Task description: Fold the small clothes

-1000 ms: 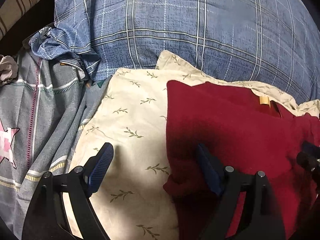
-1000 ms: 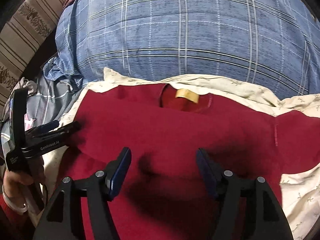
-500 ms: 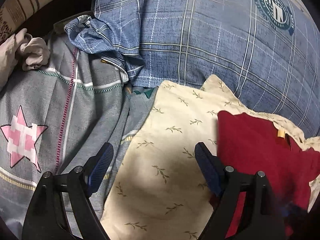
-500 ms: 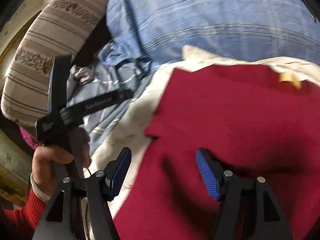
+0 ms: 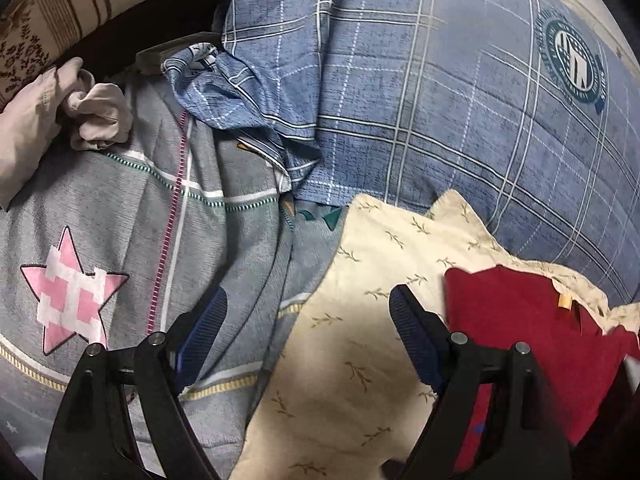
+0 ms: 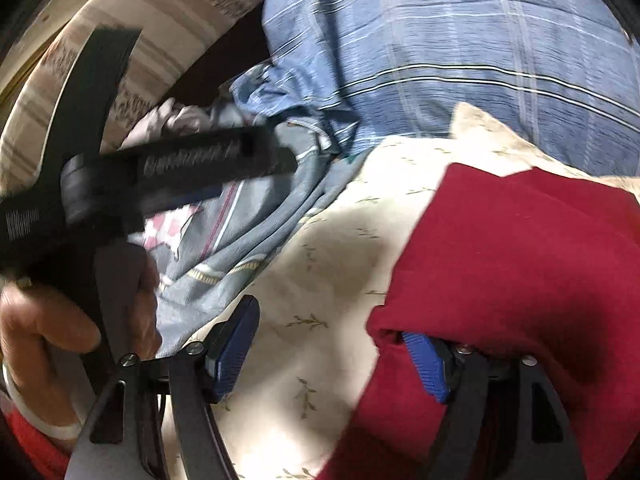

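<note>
Red garment (image 5: 516,344) spread on cream leaf-print cloth (image 5: 352,344), beside grey star-print bedding (image 5: 100,240). Left gripper (image 5: 308,336) wide open, empty, now over cream cloth, off the red since a second ago. Right gripper (image 6: 332,344) opening, garment edge draped over one finger, unclamped.

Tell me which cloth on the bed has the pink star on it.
The grey quilt, left of the cream leaf-print cloth. Its pink-and-white star sits beside a pink stripe; the blue plaid pillow carries a round teal crest, and the red garment is plain.
</note>
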Tool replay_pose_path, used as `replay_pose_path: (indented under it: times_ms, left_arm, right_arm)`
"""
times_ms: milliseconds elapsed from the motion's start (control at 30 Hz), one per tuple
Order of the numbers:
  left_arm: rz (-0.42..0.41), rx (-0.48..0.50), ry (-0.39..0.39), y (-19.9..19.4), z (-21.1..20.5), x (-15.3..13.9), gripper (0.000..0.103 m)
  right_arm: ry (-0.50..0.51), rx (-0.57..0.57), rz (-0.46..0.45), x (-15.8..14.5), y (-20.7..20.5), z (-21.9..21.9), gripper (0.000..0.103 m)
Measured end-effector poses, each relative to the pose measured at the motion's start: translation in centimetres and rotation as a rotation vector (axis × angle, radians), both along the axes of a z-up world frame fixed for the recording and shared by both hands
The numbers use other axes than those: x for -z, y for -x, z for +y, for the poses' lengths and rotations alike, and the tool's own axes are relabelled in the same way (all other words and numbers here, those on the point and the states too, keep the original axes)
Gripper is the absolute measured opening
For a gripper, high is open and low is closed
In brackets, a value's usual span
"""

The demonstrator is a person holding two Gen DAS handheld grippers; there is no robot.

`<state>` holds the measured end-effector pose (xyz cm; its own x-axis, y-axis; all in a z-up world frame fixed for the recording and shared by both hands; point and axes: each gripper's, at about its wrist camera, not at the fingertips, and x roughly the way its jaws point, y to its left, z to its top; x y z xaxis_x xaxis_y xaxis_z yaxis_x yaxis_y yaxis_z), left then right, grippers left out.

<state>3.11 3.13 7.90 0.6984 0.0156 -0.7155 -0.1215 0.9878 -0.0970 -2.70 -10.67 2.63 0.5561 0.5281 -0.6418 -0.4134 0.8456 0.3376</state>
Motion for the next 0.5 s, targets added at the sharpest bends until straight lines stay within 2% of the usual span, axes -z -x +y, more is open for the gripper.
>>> replay_pose_path:
  times_ms: [167,300,433,500]
  left_arm:
    - [0.006,0.032,-0.024,0.0,-0.8,0.1,0.084]
    - [0.009,0.085,-0.030,0.3,-1.7,0.2,0.084]
    - [-0.012,0.173,-0.023,1.4,-3.8,-0.1,0.084]
    - [-0.021,0.223,-0.015,2.0,-5.1,0.0,0.084]
  right_arm:
    - [-0.006,-0.010,0.020,0.2,0.5,0.1,0.074]
    - [-0.057,0.028,0.037,-1.7,3.4,-4.1,0.073]
    - [0.012,0.185,-0.097,-4.8,7.3,-10.9,0.073]
    - [0.144,0.349,-0.120,-5.9,7.9,-14.9,0.073]
